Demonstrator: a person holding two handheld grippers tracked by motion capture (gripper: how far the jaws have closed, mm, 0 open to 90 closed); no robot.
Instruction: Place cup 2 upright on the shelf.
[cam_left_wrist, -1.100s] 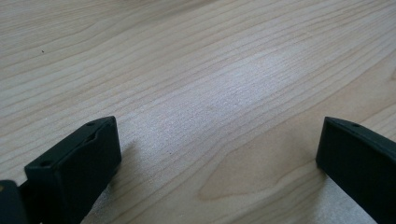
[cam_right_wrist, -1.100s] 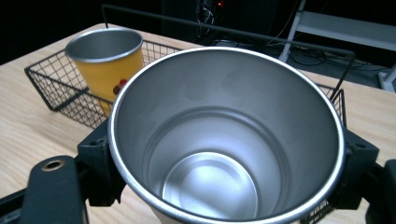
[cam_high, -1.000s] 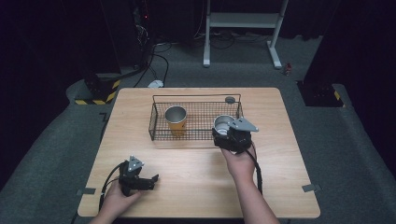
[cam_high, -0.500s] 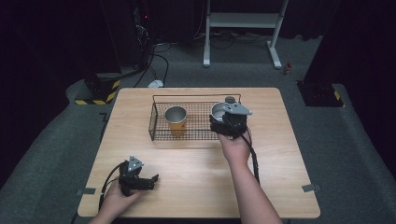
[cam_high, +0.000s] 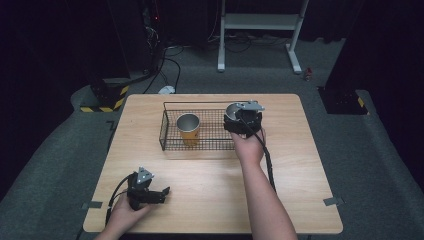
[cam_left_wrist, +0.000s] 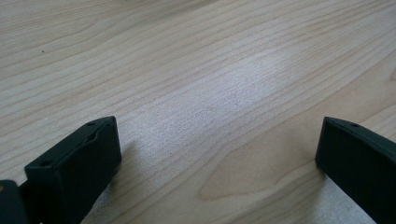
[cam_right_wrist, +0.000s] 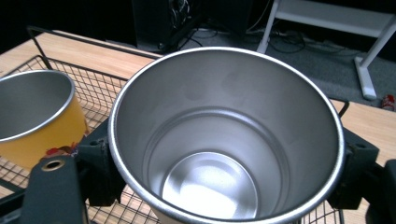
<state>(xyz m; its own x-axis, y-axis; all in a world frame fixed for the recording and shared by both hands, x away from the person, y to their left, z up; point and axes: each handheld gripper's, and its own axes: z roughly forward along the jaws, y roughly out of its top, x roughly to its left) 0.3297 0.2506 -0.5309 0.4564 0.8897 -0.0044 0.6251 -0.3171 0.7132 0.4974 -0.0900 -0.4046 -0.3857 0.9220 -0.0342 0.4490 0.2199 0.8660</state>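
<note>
A silver metal cup sits upright between the jaws of my right gripper, which is shut on it, over the right end of the black wire basket. That cup shows its open mouth in the high view. A yellow cup with a steel inside stands in the basket's left half, and the same yellow cup appears at the left in the right gripper view. My left gripper rests open on the table near its front left corner, with bare wood between its fingers.
The wooden table has bare room right of and in front of the basket. Dark carpet surrounds it, with a white stand's legs and cables beyond the far edge.
My right gripper has carried the silver cup away from me, from the basket's front right corner to above its right end. The left gripper has stayed put.
</note>
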